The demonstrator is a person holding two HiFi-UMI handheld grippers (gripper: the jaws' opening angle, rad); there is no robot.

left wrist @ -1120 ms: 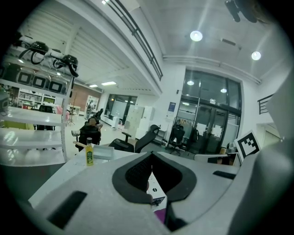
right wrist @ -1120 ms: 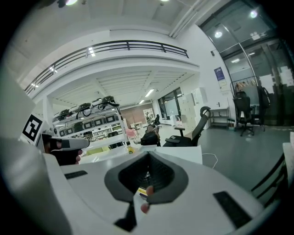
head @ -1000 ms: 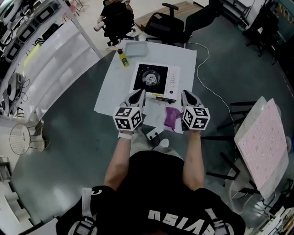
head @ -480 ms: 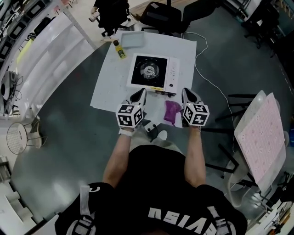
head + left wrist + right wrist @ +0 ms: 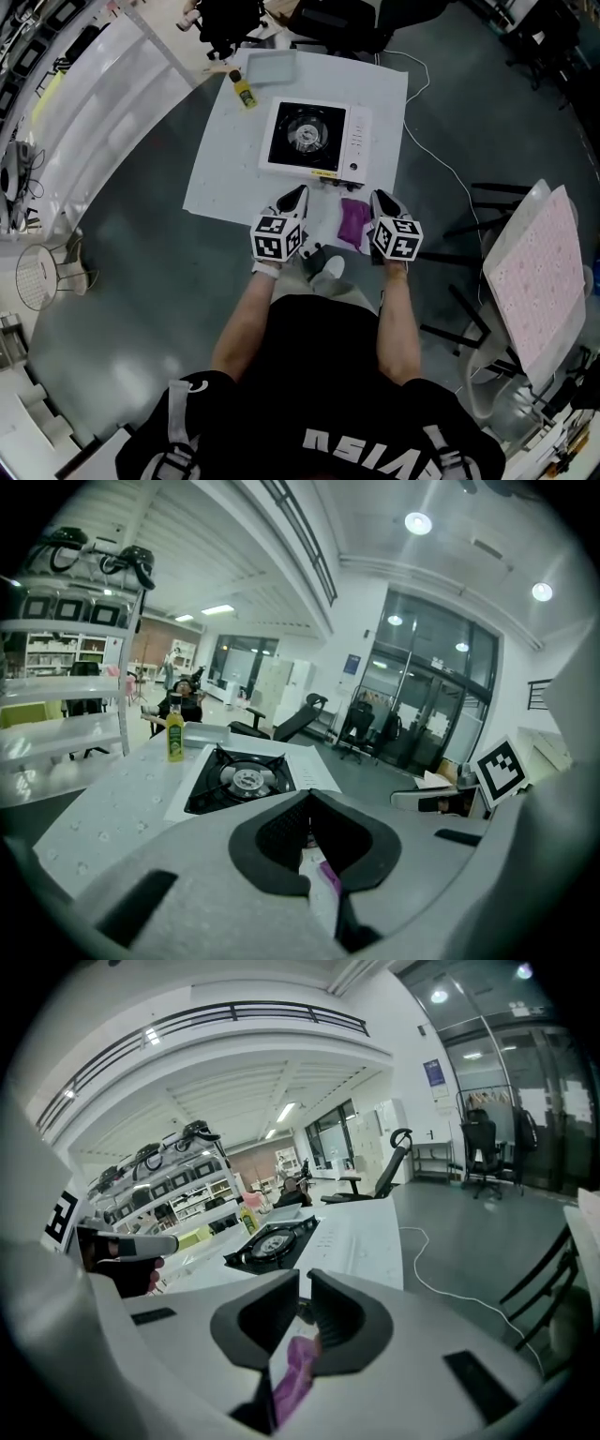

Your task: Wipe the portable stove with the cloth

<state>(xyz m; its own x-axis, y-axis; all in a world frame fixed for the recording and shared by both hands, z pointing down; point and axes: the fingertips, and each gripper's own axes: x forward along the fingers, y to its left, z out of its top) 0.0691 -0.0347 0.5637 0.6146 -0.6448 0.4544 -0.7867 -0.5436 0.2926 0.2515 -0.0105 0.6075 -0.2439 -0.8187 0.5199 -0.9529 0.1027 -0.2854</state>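
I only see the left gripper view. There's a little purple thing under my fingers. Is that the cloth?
Observer: Yes. The head view shows the whole cloth lying on the white sheet, right beside the right gripper.
Operator: Is that one holding it?
Observer: No. Its own view shows its fingers shut with nothing in them. The cloth is lying underneath.

Black lettered shirt (image 5: 319, 375); grey left gripper (image 5: 300, 191), right gripper (image 5: 378, 195).
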